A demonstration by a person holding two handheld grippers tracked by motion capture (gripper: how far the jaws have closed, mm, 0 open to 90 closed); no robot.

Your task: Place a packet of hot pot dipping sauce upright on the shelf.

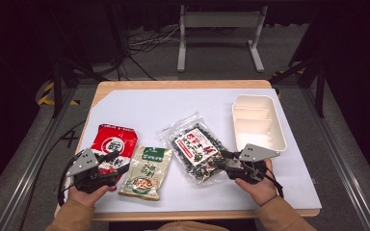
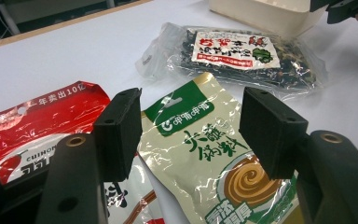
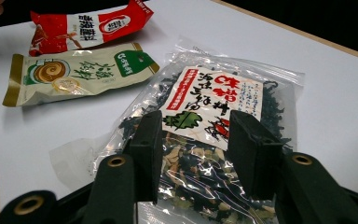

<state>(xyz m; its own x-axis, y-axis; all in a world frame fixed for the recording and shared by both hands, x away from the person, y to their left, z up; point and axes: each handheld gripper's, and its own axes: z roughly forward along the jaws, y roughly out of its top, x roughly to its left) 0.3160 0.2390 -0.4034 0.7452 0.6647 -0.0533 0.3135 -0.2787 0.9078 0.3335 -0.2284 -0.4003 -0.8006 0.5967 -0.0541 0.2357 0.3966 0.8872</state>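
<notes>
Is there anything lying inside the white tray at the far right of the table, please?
No, in the high view the white tray shows only bare compartments, while all three packets lie outside it on the table.

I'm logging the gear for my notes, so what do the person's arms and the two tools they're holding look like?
Both forearms wear tan sleeves. Each hand-held gripper, left and right, is black with a grey three-cornered plate on top and a black cable trailing back. Their jaws are blocky black pads on arms with brass-ringed holes.
</notes>
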